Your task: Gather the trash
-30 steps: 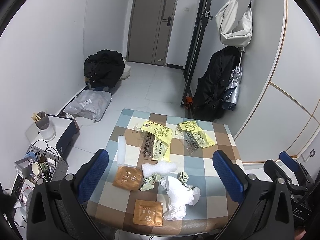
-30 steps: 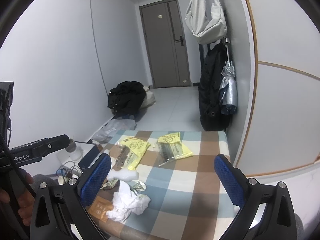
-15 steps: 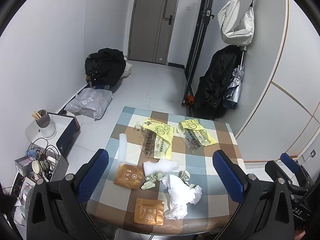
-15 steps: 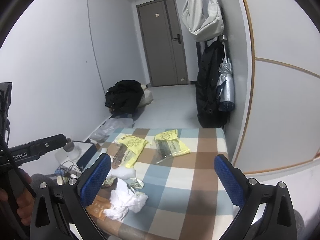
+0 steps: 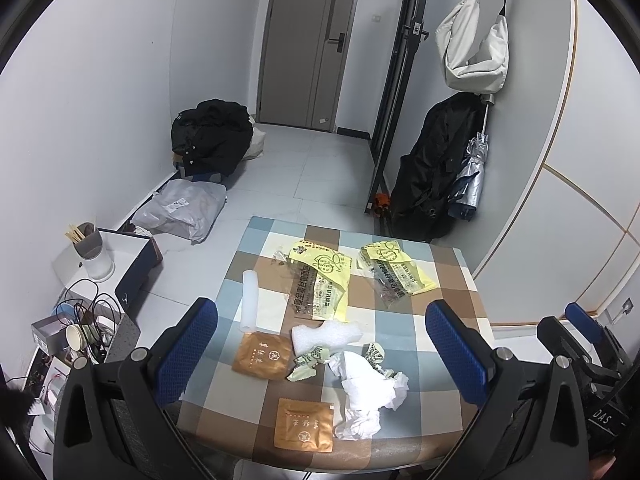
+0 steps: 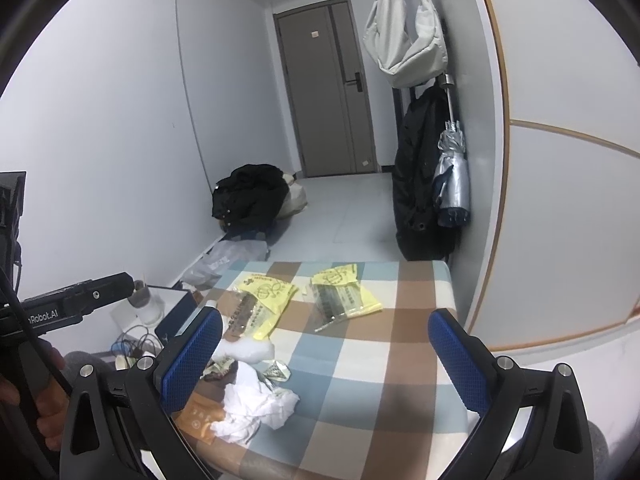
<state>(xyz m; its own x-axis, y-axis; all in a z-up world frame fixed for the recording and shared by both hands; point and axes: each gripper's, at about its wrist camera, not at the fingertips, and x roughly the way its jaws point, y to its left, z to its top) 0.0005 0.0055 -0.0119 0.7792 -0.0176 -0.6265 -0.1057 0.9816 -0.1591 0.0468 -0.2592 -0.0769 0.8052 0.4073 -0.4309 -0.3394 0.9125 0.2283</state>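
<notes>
A small table with a checked cloth (image 5: 448,280) (image 6: 416,320) carries the trash. Two yellow plastic bags (image 5: 320,280) (image 5: 394,272) lie at the back. In the middle are a white foam piece (image 5: 326,334) and a white foam roll (image 5: 250,300). Nearer me sit crumpled white tissue (image 5: 366,388) (image 6: 256,404), small green wrappers (image 5: 308,362) and two orange sachets (image 5: 262,354) (image 5: 305,426). My left gripper (image 5: 320,344) hangs open above the near half of the table. My right gripper (image 6: 324,356) is open over the right side, holding nothing.
A low white stand at the left holds a cup of sticks (image 5: 90,248), cables and boxes. On the floor lie a grey parcel bag (image 5: 184,210) and a black coat pile (image 5: 212,136). A black coat, umbrella (image 5: 470,176) and white bag (image 5: 476,52) hang at the right wall.
Both cameras have shifted slightly; the table sits a little lower and closer in the right wrist view. Both grippers stay open and the trash has not moved.
</notes>
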